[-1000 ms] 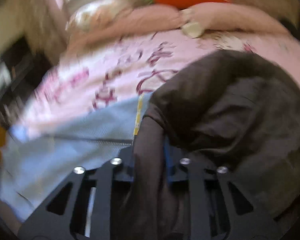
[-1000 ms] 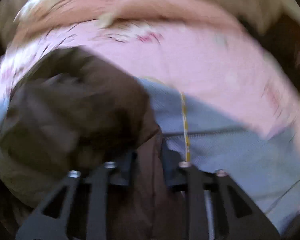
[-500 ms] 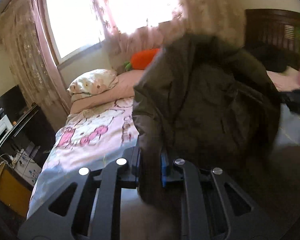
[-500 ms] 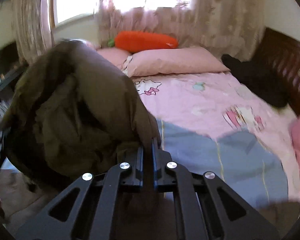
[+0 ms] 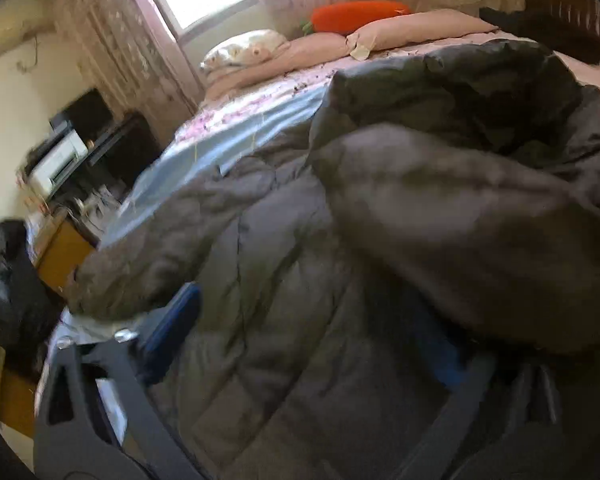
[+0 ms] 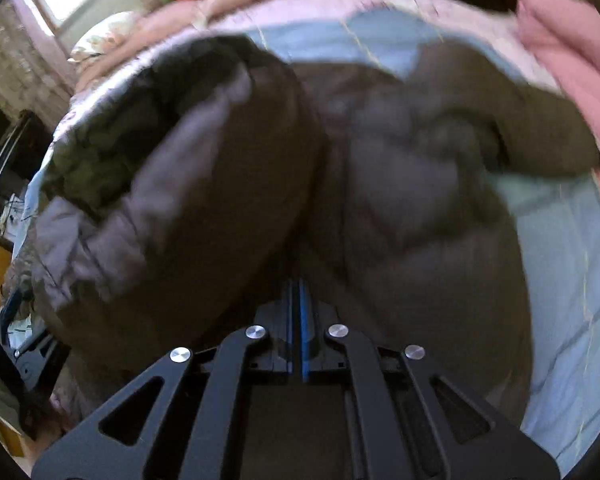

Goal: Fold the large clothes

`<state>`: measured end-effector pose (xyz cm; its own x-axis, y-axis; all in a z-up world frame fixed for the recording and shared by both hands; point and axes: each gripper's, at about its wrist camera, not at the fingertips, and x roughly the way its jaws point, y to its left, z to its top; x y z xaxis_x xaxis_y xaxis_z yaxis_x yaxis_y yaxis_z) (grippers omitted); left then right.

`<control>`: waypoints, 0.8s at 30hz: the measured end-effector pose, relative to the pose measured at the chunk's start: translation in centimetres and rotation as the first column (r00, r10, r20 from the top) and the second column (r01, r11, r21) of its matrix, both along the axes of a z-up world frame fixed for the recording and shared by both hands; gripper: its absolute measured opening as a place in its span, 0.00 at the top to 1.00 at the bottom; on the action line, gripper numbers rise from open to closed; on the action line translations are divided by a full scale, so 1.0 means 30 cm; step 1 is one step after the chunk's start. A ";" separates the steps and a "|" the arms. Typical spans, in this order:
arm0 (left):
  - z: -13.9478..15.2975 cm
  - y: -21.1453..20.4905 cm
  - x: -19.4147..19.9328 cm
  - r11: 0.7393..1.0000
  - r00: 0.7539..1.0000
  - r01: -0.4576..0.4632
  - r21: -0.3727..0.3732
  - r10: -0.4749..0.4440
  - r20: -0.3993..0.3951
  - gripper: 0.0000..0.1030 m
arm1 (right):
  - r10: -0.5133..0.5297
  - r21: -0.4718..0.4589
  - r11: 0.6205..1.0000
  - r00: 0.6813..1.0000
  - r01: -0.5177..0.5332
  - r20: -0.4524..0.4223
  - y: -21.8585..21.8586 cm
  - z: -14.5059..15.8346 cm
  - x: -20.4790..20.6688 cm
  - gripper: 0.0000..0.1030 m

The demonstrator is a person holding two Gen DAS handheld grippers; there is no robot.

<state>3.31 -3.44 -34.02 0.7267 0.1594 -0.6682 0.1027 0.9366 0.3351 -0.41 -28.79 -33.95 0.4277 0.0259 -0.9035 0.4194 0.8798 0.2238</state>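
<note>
- Printer [image 5: 58,160]: on a dark stand far to the left of the bed, beyond its edge; background only, and no part of the folding.
- Left gripper [image 5: 316,344]: jaws spread wide, with one blue pad [image 5: 172,320] visible at the left and a second blue patch showing at the right under the cloth. The padded jacket [image 5: 300,300] fills the gap between them. The fingers appear to straddle the fabric rather than pinch it, presumably so the garment can settle flat on the bed.
- Padded jacket: a dark olive-brown quilted coat lying on the bed, over the pale blue sheet [image 5: 228,140] at the near end of the mattress. One bulky sleeve or flap [image 5: 460,220] is doubled over the body. By this judgement the garment is laid down for spreading, and folding is at an early stage.
- Carrot-shaped cushion [image 5: 360,14]: at the head of the bed, behind the pillows [image 5: 412,30], well apart from the jacket, so the near end serves as work surface.
- Right gripper [image 6: 300,292]: jaws drawn together, blue pads nearly touching. Jacket [image 6: 420,200] fabric bunches right at the tips; whether a fold is pinched between them cannot be told.
- Pink garment [image 6: 572,48]: at the right side of the bed, beside the jacket's far edge.
</note>
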 end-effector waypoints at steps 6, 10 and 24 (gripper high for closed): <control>0.197 0.048 -0.082 0.995 0.998 0.055 -0.084 -0.053 0.037 0.02 | -0.092 0.055 0.995 0.989 0.086 0.113 -0.003 0.161 0.007 0.28; 0.378 -0.016 -0.043 0.994 0.985 0.086 -0.062 -0.075 0.158 0.02 | 0.034 -0.126 0.992 0.970 -0.003 0.240 0.038 0.318 0.161 0.20; 0.056 -0.239 0.688 0.911 0.995 -0.089 -0.403 0.065 -0.072 0.02 | 0.046 -0.347 0.937 0.967 0.045 0.251 0.016 0.132 0.658 0.09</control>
<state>23.94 -10.61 -32.35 0.6826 -0.0802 -0.7264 0.0325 0.9963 -0.0795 19.34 -28.32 -29.98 0.6416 -0.2696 -0.7181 0.3891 0.9212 0.0018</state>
